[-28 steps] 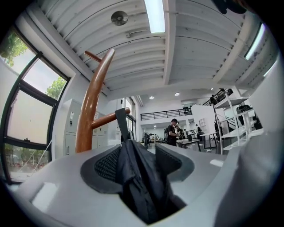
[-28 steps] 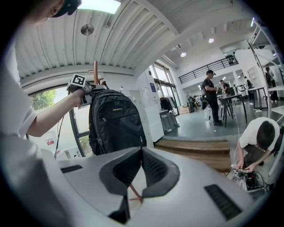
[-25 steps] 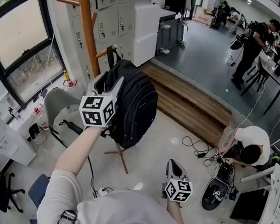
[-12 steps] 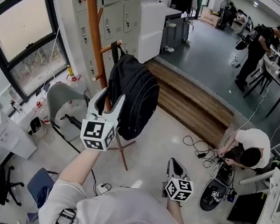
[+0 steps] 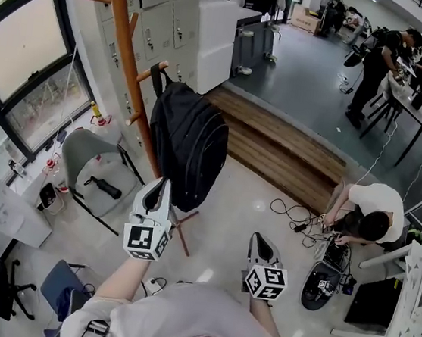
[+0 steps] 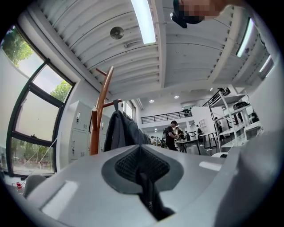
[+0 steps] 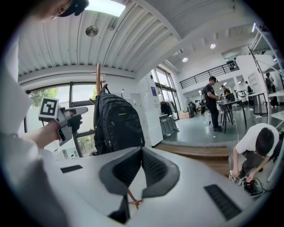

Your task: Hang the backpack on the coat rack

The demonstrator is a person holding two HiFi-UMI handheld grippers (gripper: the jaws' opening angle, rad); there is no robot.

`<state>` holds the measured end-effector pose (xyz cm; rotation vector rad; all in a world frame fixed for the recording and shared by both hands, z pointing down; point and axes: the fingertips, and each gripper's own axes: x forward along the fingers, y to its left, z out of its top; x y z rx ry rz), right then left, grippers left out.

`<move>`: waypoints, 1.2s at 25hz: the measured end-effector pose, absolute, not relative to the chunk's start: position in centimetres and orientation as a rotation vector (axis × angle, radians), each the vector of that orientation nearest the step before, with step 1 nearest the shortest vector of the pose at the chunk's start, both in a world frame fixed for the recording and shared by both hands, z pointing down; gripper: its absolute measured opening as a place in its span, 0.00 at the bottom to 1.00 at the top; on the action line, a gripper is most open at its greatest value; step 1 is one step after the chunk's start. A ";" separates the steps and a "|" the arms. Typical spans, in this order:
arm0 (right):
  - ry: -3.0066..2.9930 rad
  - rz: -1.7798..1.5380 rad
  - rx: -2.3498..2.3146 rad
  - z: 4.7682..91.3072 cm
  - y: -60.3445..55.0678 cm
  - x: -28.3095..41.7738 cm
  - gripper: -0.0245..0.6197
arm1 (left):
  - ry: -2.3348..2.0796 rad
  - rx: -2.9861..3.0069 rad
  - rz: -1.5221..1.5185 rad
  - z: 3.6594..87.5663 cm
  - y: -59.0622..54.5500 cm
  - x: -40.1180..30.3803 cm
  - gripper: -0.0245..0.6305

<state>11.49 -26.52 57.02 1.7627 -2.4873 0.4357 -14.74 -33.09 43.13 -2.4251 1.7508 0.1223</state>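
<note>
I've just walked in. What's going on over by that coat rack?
A person holds a hand-held gripper in each hand. The black fabric backpack hangs by its top loop from a peg of the tall brown wooden coat rack. Neither gripper touches it: the left hand-held gripper is shut and empty in front of the bag, and the right hand-held gripper is held low, also empty.

Backpack point(image 5: 190, 150) on coat rack point(image 5: 125, 62) beside window point(image 5: 26, 57)
</note>
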 end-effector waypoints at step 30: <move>-2.501 0.379 1.747 56.9 -26.6 11.6 0.05 | 1.638 -2.870 -0.027 55.8 -31.1 -9.0 0.05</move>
